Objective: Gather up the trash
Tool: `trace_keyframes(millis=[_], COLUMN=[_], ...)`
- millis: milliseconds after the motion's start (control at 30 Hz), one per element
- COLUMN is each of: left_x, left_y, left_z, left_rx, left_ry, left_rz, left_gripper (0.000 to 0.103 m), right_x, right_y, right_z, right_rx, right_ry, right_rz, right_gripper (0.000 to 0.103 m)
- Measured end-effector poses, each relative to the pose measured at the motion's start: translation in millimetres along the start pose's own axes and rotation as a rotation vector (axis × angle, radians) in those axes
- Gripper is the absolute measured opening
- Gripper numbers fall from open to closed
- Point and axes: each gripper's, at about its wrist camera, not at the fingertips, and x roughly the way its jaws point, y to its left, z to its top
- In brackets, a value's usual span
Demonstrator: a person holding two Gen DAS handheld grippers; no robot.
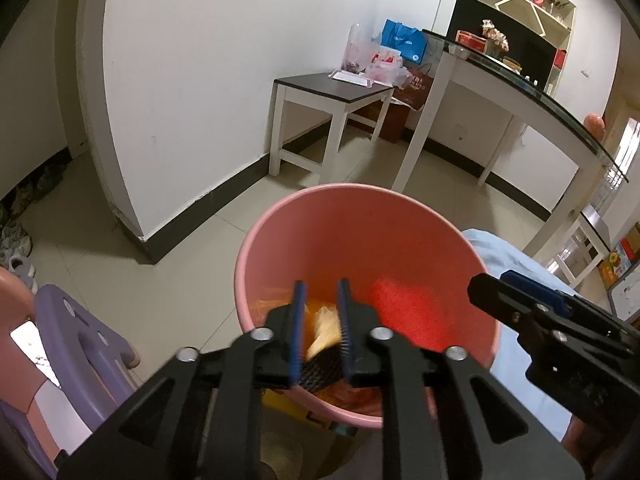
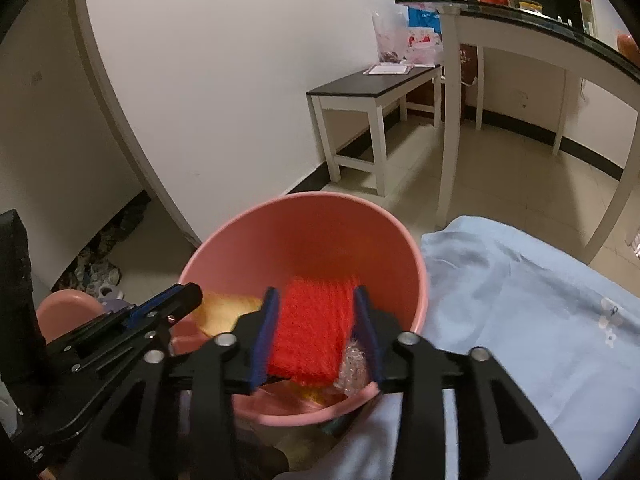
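Left wrist view: left gripper [image 1: 322,296] is hovering over the pink bucket [image 1: 280,216], jaws apart, yellow wrapper [image 1: 324,330] blurred between them, unpressed. Right gripper [image 2: 316,304] is also hovering there, jaws parted around the red mesh [image 2: 312,332], pads not pressing.

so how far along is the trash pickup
Done: wrappers already lie in the pink bin. In hand: the left tool is open around a yellow wrapper, the right tool around a red net, both over the bin. Left: nothing else to collect is in view.
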Motion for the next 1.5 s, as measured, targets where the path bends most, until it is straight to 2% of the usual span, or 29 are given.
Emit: trace_keyframes(millis=[33, 100, 267, 433, 600, 733, 933, 1500], left_x=[-3, -8, -24, -40, -56, -70, -83, -97], left_y=[-1, -2, -10, -13, -16, -24, -44, -76], left_z=[1, 0, -1, -8, -15, -21, -33, -58], left_rx=[0.001, 0.004, 0.013, -0.014, -0.039, -0.032, 0.015, 0.066], left_ry=[-0.006, -0.016, -0.044, -0.026, -0.014, -0.019, -0.015, -0.029], left_rz=[-0.004, -0.010, -0.029, -0.073, -0.102, -0.125, -0.137, -0.095], left_gripper=[0.029, 0.033, 0.038, 0.048, 0.052, 0.053, 0.053, 0.053], right_x=[-4, -11, -41, -80, -114, -133, -143, -158], right_y=[0, -1, -6, -9, -9, -11, -17, -40], right_z=[0, -1, -8, -19, -29, -44, -65, -92], right_rx=[-0.001, -0.004, 0.001, -0.010, -0.044, -0.023, -0.004, 0.052], right_ry=[-0.008, -0.019, -0.069, -0.129, -0.191, -0.224, -0.198, -0.164], right_rz=[0.002, 0.003, -0.005, -0.025, -0.049, -0.069, -0.131, -0.181], right_gripper=[0.044, 0.046, 0.054, 0.064, 0.076, 0.084, 0.085, 0.085])
